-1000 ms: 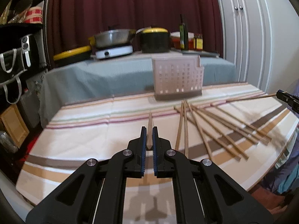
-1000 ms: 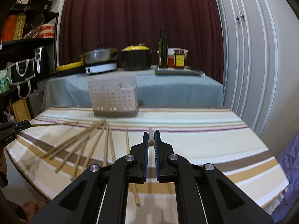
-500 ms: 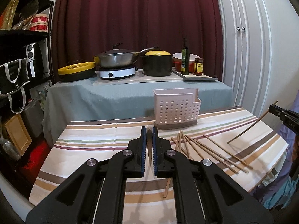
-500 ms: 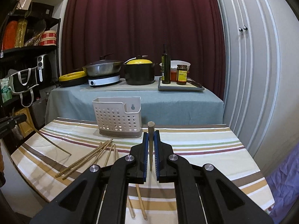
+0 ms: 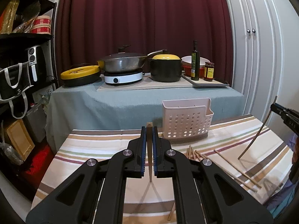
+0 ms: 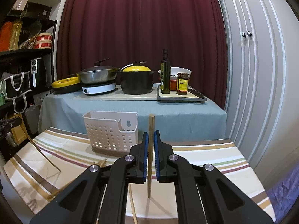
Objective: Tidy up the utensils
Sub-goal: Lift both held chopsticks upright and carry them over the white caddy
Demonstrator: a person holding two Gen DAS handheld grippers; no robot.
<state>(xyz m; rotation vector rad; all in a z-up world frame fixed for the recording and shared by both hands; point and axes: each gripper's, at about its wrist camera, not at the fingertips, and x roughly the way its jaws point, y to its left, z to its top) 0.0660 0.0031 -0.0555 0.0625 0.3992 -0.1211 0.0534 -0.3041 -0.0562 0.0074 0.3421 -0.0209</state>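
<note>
Both claws, L (image 5: pixel 149 149) & R (image 6: pixel 151 155), each clamp a chopstick (image 6: pixel 150 149) upright, prob. tip-down for dropping into caddy (image 5: pixel 186 121); spares lie before caddy.

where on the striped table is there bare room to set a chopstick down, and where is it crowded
Bare: the striped cloth left of the white basket out to the table's left edge, and in the right wrist view the stretch right of the basket toward the cupboard side. Crowded: the loose chopsticks fanned out in front of the basket.
</note>
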